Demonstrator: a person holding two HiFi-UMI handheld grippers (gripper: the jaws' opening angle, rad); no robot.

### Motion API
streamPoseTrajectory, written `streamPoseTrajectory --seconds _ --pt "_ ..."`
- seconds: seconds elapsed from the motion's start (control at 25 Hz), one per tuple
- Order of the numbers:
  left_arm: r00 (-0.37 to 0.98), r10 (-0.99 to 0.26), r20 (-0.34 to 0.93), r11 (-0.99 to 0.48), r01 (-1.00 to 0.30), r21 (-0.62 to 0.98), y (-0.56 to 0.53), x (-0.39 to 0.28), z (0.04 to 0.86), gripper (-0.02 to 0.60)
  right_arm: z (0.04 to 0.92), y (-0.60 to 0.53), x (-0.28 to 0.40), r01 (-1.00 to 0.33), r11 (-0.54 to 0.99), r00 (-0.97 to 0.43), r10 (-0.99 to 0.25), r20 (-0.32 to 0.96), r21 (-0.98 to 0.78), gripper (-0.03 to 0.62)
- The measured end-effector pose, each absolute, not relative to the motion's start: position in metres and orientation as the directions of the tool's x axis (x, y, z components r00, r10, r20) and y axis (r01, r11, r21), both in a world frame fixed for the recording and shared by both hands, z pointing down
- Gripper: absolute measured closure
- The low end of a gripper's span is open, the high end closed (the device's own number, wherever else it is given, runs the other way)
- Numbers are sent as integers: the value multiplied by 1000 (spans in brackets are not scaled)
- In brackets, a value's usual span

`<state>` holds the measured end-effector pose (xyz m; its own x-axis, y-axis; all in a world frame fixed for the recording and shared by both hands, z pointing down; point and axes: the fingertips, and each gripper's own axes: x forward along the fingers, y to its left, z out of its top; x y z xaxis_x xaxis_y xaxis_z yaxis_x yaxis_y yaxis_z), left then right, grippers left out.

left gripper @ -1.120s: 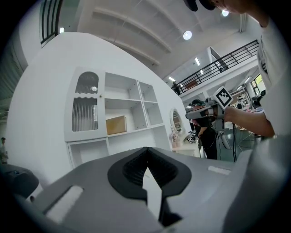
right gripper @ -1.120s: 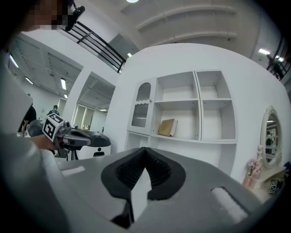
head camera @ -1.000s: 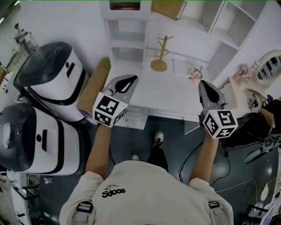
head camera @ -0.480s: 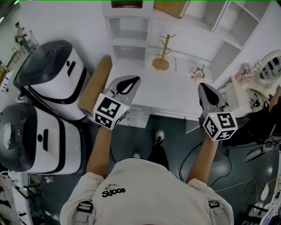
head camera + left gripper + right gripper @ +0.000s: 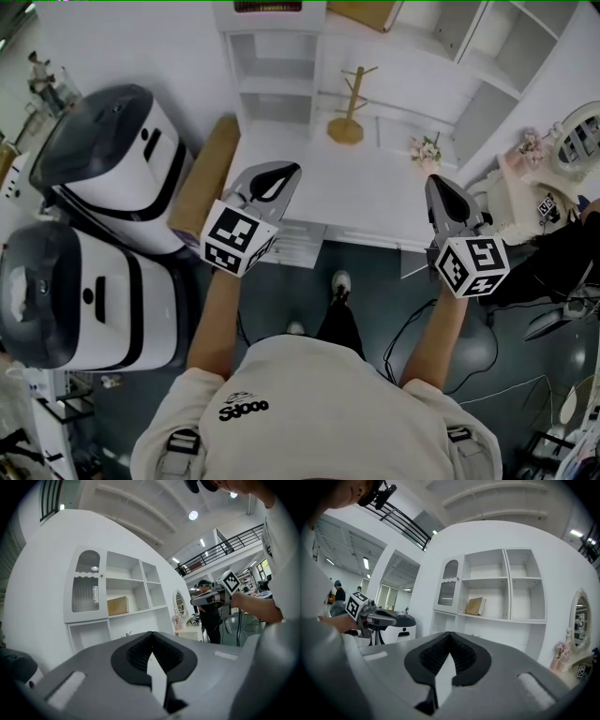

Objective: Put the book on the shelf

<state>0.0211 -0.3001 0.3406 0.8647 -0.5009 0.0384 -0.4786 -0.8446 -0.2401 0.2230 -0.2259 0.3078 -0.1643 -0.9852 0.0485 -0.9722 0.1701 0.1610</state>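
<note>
A tan book (image 5: pixel 367 13) leans in a compartment of the white shelf unit (image 5: pixel 281 56) at the far wall; it also shows in the left gripper view as the book (image 5: pixel 117 605) and in the right gripper view as the book (image 5: pixel 475 605). My left gripper (image 5: pixel 277 173) is held over the desk's near left edge, shut and empty. My right gripper (image 5: pixel 441 187) hovers over the desk's near right edge, also shut with nothing in it. Both point towards the shelf, well short of the book. In their own views the left gripper (image 5: pixel 151 641) and the right gripper (image 5: pixel 449 639) show pads closed together.
A white desk (image 5: pixel 366 202) carries a wooden mug tree (image 5: pixel 349 103) and a small flower bunch (image 5: pixel 427 150). Two big white-and-black machines (image 5: pixel 112 159) stand at the left, with a brown board (image 5: pixel 202 178) leaning beside the desk. A mirror (image 5: pixel 577 141) and another person (image 5: pixel 553 253) are at the right.
Both grippers stay shut and almost still. The head view has drifted slightly, so the shelf and desk sit a little higher and further right in the picture.
</note>
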Motion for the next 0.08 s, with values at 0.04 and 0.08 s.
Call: streamPoseTrajectory --seconds 0.04,0.08 --pt "865 -501 39 -845 -479 -239 -301 22 341 563 308 -226 225 -973 168 -162 -986 50 160 594" --pt "865 -501 40 -845 -479 -237 -302 23 342 563 309 -227 227 -973 166 -160 -986 52 160 594"
